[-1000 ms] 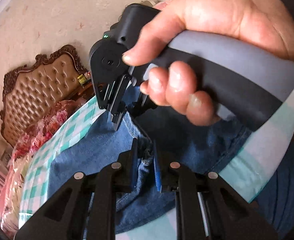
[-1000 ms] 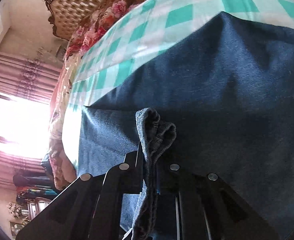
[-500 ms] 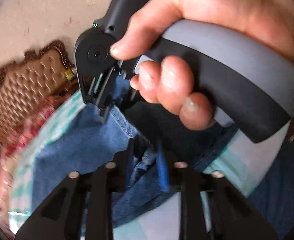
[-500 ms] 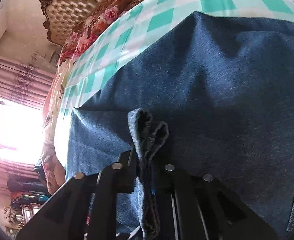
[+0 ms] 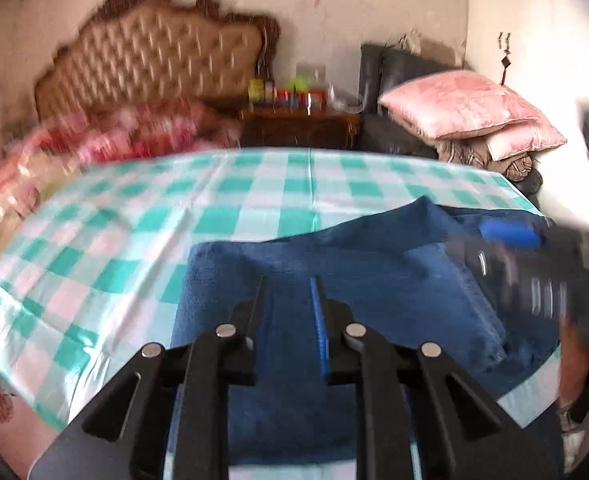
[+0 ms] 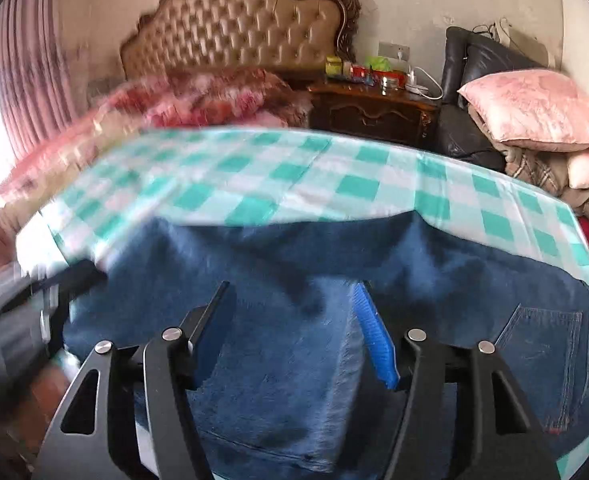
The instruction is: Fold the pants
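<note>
Folded blue jeans (image 5: 374, 264) lie flat on the green-and-white checked cloth (image 5: 214, 208). My left gripper (image 5: 288, 280) hovers over their left part; its jaws stand a little apart and are closing, with nothing between them. In the right wrist view the jeans (image 6: 294, 264) fill the foreground, a back pocket (image 6: 542, 344) showing at the right. My right gripper (image 6: 291, 286) hangs above them, its jaws wide and opening, and no cloth is caught in them. The right gripper (image 5: 526, 256) shows as a blur at the left wrist view's right edge.
A tufted headboard (image 6: 234, 28) and a floral quilt (image 6: 214, 92) lie beyond the cloth. A dark nightstand (image 6: 370, 108) holds bottles. Pink pillows (image 6: 534, 108) are stacked on a black chair (image 6: 474, 64). Pink curtains (image 6: 26, 60) hang at the left.
Both grippers let go of the bunched denim they were pinching, rose and rolled upright. The right jaws went from shut to wide. The jeans now lie flat below.
</note>
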The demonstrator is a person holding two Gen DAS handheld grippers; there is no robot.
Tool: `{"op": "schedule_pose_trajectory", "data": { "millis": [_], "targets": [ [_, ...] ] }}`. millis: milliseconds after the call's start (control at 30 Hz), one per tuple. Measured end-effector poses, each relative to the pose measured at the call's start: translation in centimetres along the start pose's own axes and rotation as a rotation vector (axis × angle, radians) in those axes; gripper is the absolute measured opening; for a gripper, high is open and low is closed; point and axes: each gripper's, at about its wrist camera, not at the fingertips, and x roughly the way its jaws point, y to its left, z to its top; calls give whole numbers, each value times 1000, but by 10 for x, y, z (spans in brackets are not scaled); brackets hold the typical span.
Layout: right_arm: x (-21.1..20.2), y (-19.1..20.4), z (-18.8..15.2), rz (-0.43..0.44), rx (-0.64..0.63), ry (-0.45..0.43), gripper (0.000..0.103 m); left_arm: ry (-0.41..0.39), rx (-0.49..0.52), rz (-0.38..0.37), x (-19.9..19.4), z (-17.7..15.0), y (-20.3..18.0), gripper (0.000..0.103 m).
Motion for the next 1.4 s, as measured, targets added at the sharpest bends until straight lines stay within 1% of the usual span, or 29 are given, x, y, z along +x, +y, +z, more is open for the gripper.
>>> {"op": "schedule_pose_trajectory", "data": {
  "millis": [67,133,167,200,233,300,333,367,400,433,467,500,533,567,667,700,767,833,867,900,933,967,1033,1100,1133,1233,1300,1367,1400],
  "targets": [
    [16,8,-11,-16,3,57,59,60,-9,-6,17,12,10,18],
    [37,13,-21,-82,9,140,59,119,14,-45,40,27,9,18],
    [47,10,-26,-95,25,193,57,141,20,-52,51,32,10,18],
    [51,8,-31,-84,47,202,57,203,28,-70,70,36,10,18],
    [50,9,-33,-88,33,188,57,269,30,-82,89,36,12,18],
    [50,13,-35,-107,6,188,56,329,12,-7,118,35,25,15],
    [50,12,-36,-109,11,193,56,344,-11,-5,126,37,33,12],
    [51,12,-36,-108,12,194,56,338,-32,19,130,40,41,13],
    [51,12,-36,-108,12,193,56,329,-43,73,132,42,49,13],
    [50,12,-36,-108,11,191,57,326,-53,103,132,44,55,13],
    [50,11,-36,-108,10,189,57,311,-92,117,127,46,63,13],
    [48,11,-38,-106,9,188,57,291,-117,104,119,48,66,13],
    [48,11,-38,-103,11,188,57,253,-133,61,105,48,65,13],
    [49,10,-38,-101,13,187,57,226,-121,21,91,45,59,13],
    [47,11,-38,-101,14,184,57,235,-89,-19,68,21,46,15],
    [48,10,-38,-99,14,185,57,254,-83,-5,67,8,47,17],
    [47,11,-38,-98,13,184,57,272,-75,86,69,-15,57,16],
    [47,11,-37,-98,13,185,57,223,-129,91,55,-22,70,14],
    [48,11,-37,-99,14,186,57,205,-140,127,48,-25,74,24],
    [48,11,-37,-98,13,186,57,171,-154,178,37,-27,79,28],
    [48,11,-36,-99,14,187,57,147,-168,170,28,-29,80,29],
    [48,11,-35,-100,19,192,57,119,-180,130,16,-33,80,30],
    [39,8,-31,-96,51,158,56,90,-147,94,0,-41,68,31],
    [25,3,-24,-87,78,72,57,120,-97,78,-1,-52,56,31],
    [23,1,-22,-87,86,56,58,147,-83,83,1,-58,53,31],
    [35,-8,-26,-149,72,120,57,162,-84,115,6,-74,52,33],
    [47,-16,-38,-172,61,171,57,159,-71,142,4,-75,51,35],
    [46,-21,-42,-153,60,147,61,149,-75,166,-1,-73,50,34],
    [46,-22,-43,-145,56,143,61,134,-81,159,-4,-70,48,34]
  ]
}}
